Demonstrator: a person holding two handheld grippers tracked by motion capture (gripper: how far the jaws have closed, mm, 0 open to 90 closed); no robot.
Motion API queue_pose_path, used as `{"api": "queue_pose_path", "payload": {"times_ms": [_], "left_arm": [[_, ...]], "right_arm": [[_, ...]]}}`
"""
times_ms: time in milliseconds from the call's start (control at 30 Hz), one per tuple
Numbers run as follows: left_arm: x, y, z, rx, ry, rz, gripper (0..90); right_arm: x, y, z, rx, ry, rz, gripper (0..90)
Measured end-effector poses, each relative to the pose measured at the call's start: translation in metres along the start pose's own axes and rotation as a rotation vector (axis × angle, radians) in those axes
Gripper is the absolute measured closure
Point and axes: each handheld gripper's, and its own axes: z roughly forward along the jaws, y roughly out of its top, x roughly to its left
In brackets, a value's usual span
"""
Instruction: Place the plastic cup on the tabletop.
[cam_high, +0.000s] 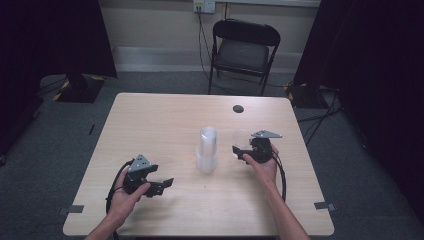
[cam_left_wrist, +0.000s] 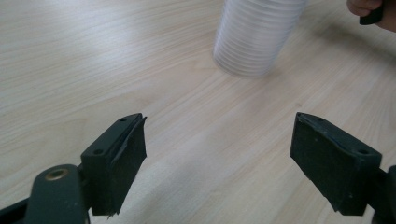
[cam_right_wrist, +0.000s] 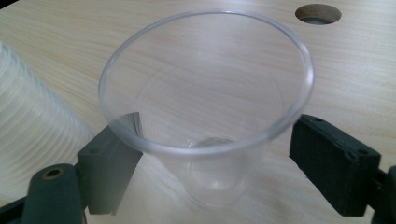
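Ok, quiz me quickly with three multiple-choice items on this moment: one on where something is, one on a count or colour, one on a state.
1. Where does the stack of clear cups stand?
A. near the middle of the table
B. on the folding chair
C. at the table's near left corner

2. How many single clear cups sit between the jaws of the right gripper?
A. none
B. one
C. three

3. How is the left gripper?
A. shut on the stack
B. shut on a lid
C. open, with bare table between its jaws

Answers:
1 A: the high view shows the stack on the wooden table, about midway between the two grippers.
2 B: the right gripper view shows one clear cup, upright, between the jaws.
3 C: the left gripper view shows the jaws wide apart, the stack beyond them.
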Motion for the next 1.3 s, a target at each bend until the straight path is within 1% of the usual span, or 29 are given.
{"api": "queue_pose_path", "payload": {"times_ms": [67, 100, 267, 333, 467, 500, 567, 600, 633, 733, 800, 867, 900, 933, 967, 1100, 1133, 1167, 1200, 1233, 1300], "left_arm": [[0.001, 0.000, 0.000, -0.003, -0.001, -0.004, 18.1], [0.002, 0.000, 0.000, -0.001, 0.006, -0.010, 18.2], [0.005, 0.000, -0.001, -0.007, 0.016, -0.010, 18.1], [0.007, 0.000, -0.001, -0.014, 0.007, -0.011, 18.2], [0.009, 0.002, -0.001, -0.010, 0.011, -0.017, 17.5], [0.010, 0.002, -0.001, -0.008, 0.012, -0.024, 17.3], [0.011, 0.002, -0.002, -0.009, 0.018, -0.025, 17.3], [0.012, 0.002, -0.002, -0.008, 0.023, -0.026, 17.2], [0.012, 0.002, -0.002, -0.009, 0.031, -0.029, 17.3], [0.012, 0.001, -0.004, -0.009, 0.039, -0.025, 17.3], [0.012, 0.001, -0.006, -0.017, 0.049, -0.032, 17.5], [0.012, 0.001, -0.007, -0.015, 0.049, -0.032, 17.5], [0.012, 0.000, -0.007, -0.008, 0.051, -0.020, 17.5], [0.012, 0.000, -0.007, -0.008, 0.051, -0.020, 17.7], [0.012, -0.002, -0.006, -0.007, 0.047, -0.022, 18.0], [0.013, -0.003, -0.007, -0.002, 0.051, -0.023, 18.2], [0.013, -0.003, -0.007, -0.002, 0.051, -0.023, 18.2], [0.013, -0.003, -0.008, -0.009, 0.052, -0.029, 18.2], [0.013, -0.003, -0.008, -0.009, 0.052, -0.029, 18.2], [0.013, -0.003, -0.009, -0.011, 0.057, -0.030, 18.2], [0.013, -0.004, -0.010, -0.008, 0.059, -0.028, 18.2]], "right_arm": [[0.000, -0.001, -0.001, 0.001, -0.002, 0.001, 16.3], [0.000, -0.003, -0.003, 0.008, -0.001, -0.004, 16.1], [-0.001, -0.005, -0.009, 0.011, -0.001, -0.005, 15.9], [-0.003, -0.005, -0.015, 0.004, -0.001, -0.002, 16.1], [-0.005, -0.007, -0.022, 0.010, -0.003, 0.001, 16.1], [-0.006, -0.007, -0.026, 0.016, 0.000, 0.004, 16.0], [-0.006, -0.008, -0.028, 0.013, 0.001, 0.002, 16.1], [-0.006, -0.008, -0.034, 0.003, 0.002, 0.011, 17.9], [-0.006, -0.009, -0.035, 0.003, 0.004, 0.012, 17.9], [-0.004, -0.012, -0.041, 0.008, 0.008, 0.004, 18.2], [-0.003, -0.014, -0.044, 0.011, 0.011, 0.012, 18.6], [-0.003, -0.014, -0.047, 0.014, 0.016, 0.018, 18.6], [-0.002, -0.016, -0.053, -0.003, 0.044, 0.034, 18.9], [-0.002, -0.016, -0.053, -0.003, 0.044, 0.034, 18.9], [0.001, -0.016, -0.060, -0.005, 0.041, 0.029, 19.0], [0.004, -0.019, -0.072, -0.005, 0.038, 0.024, 19.0], [0.005, -0.020, -0.075, -0.006, 0.042, 0.021, 18.9], [0.006, -0.022, -0.080, -0.012, 0.057, 0.027, 18.9], [0.006, -0.022, -0.080, -0.012, 0.057, 0.027, 18.9], [0.006, -0.024, -0.085, -0.014, 0.065, 0.027, 18.9], [0.008, -0.025, -0.092, -0.014, 0.063, 0.024, 18.9]]}}
